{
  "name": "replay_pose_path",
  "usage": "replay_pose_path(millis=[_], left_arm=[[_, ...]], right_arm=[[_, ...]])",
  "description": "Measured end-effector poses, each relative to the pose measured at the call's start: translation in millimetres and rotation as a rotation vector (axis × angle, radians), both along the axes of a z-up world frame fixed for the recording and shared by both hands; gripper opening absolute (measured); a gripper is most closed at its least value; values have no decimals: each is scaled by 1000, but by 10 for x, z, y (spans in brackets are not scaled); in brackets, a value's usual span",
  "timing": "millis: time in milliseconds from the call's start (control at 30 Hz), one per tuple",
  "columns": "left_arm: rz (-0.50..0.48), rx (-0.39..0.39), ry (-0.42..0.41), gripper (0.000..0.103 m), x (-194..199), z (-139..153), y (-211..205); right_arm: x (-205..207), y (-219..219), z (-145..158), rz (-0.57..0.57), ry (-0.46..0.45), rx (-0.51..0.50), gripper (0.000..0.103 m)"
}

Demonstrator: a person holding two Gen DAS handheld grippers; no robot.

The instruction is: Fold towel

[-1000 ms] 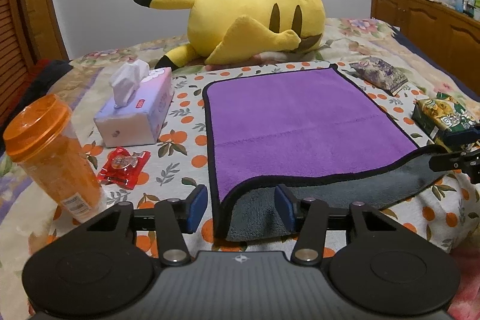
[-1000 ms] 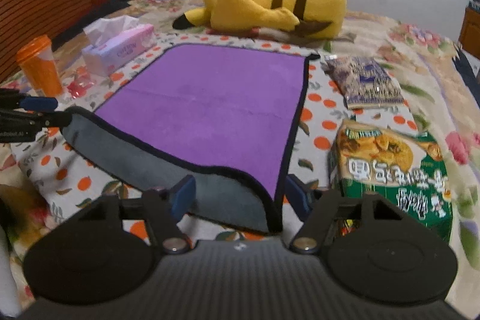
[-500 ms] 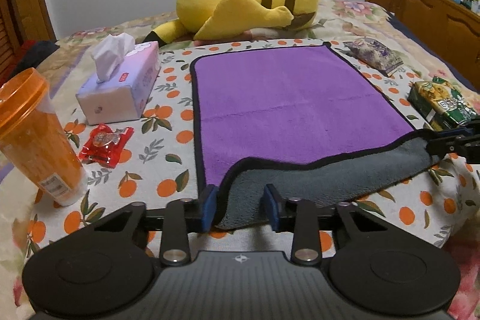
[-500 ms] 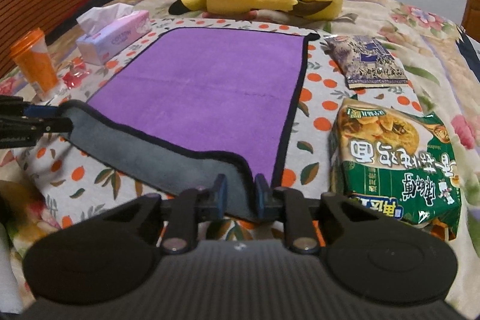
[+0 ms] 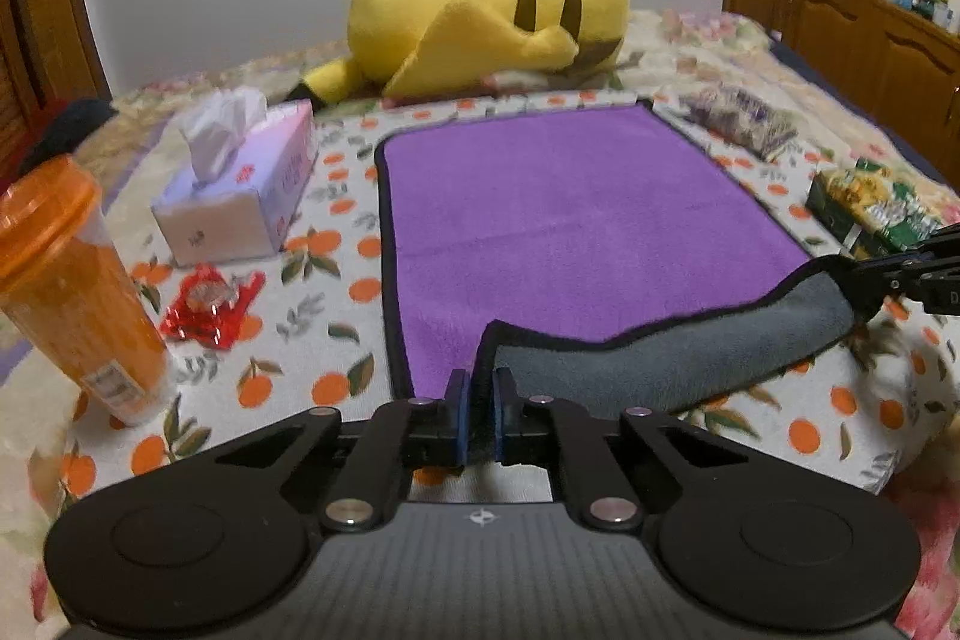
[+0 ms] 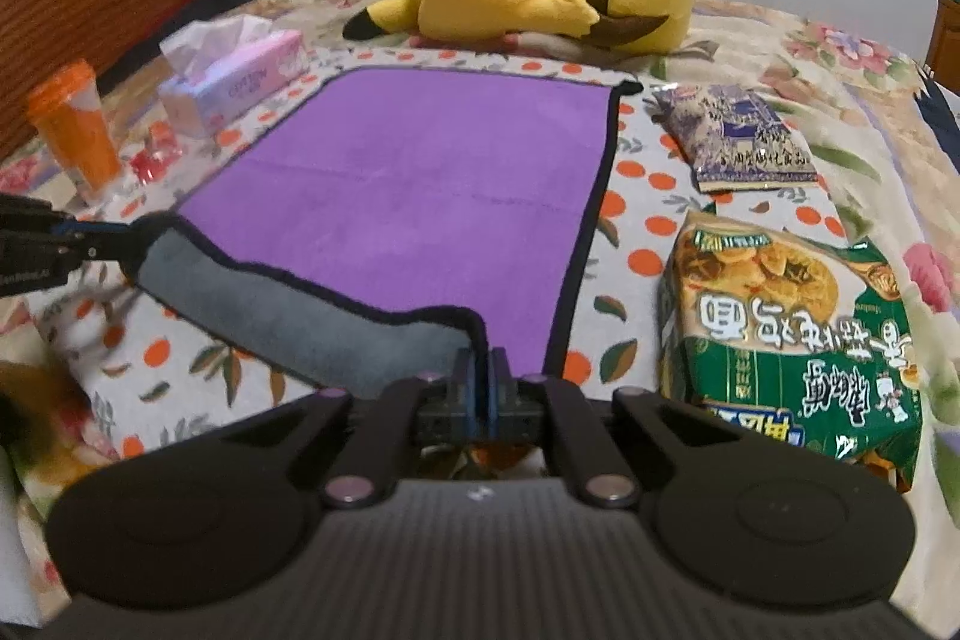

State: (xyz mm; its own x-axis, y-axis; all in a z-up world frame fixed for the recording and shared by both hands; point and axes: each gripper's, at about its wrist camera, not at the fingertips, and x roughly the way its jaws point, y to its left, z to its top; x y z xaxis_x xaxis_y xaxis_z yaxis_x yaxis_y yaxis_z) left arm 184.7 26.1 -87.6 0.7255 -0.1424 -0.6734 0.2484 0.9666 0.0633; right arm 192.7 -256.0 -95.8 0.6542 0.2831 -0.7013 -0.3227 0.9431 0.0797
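A purple towel (image 5: 576, 214) with a black hem and grey underside lies flat on the bed, also in the right wrist view (image 6: 432, 184). Its near edge is lifted and turned over, showing a grey strip (image 5: 660, 352). My left gripper (image 5: 480, 400) is shut on the near left corner. My right gripper (image 6: 480, 376) is shut on the near right corner. Each gripper shows at the edge of the other's view, the right one (image 5: 900, 274) and the left one (image 6: 54, 244).
A yellow plush toy (image 5: 480, 10) lies behind the towel. A tissue box (image 5: 240, 184), an orange cup (image 5: 72, 292) and a red wrapper (image 5: 210, 304) sit left of it. Two snack bags (image 6: 780, 328) (image 6: 732, 136) lie to the right. A wooden cabinet (image 5: 852, 34) stands far right.
Both grippers went from open around the towel's near corners to shut on them. The near edge has lifted and moved a little forward over the purple side.
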Motion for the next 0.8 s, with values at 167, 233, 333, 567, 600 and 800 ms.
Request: replay_pose_path(millis=[167, 233, 333, 567, 600, 800], left_arm=[[-6, -22, -44, 7, -43, 119, -6], [-8, -24, -60, 7, -59, 154, -12], [-12, -33, -85, 7, -79, 216, -21], [-18, -60, -143, 7, -115, 333, -19], [-17, -67, -144, 7, -107, 335, -13], [-6, -61, -130, 7, 0, 273, -17]], right_arm=[[2, -29, 73, -9, -53, 18, 4], [11, -43, 84, -11, -62, 19, 4], [23, -58, 110, -9, -80, 22, 4], [29, -87, 200, -7, -133, 37, 4], [32, -90, 208, -6, -139, 35, 4], [53, -81, 237, 9, -180, 29, 4]])
